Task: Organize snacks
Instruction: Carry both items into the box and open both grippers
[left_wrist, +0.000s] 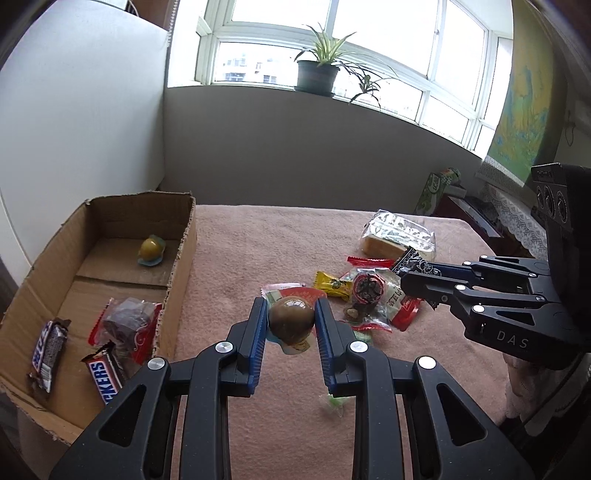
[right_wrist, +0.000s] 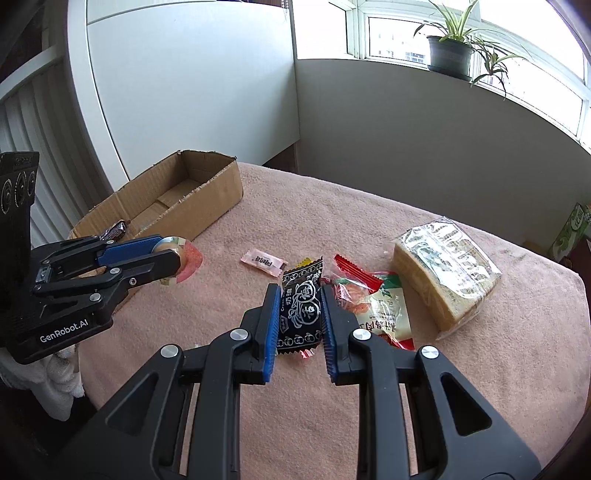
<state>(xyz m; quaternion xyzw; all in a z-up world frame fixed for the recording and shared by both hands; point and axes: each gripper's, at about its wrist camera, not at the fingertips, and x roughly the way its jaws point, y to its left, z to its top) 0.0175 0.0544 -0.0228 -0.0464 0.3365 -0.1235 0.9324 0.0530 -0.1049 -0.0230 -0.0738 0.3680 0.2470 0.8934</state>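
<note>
My left gripper (left_wrist: 290, 319) is shut on a brown packed egg (left_wrist: 291, 320), held above the pink cloth; it also shows in the right wrist view (right_wrist: 176, 258). My right gripper (right_wrist: 300, 310) is shut on a black candy packet (right_wrist: 301, 314), seen from the left wrist too (left_wrist: 417, 264). A pile of wrapped snacks (left_wrist: 369, 295) lies under and beside the right gripper. An open cardboard box (left_wrist: 177, 266) at the left holds two Snickers bars (left_wrist: 101, 376), a red-edged packet (left_wrist: 127, 321) and another packed egg (left_wrist: 150, 249).
A wrapped bread loaf (right_wrist: 447, 273) lies at the far right of the table. A small pink sachet (right_wrist: 263, 261) lies on the cloth (right_wrist: 332, 229). A green candy (left_wrist: 334, 402) lies near my left fingers. A potted plant (left_wrist: 317, 74) stands on the windowsill.
</note>
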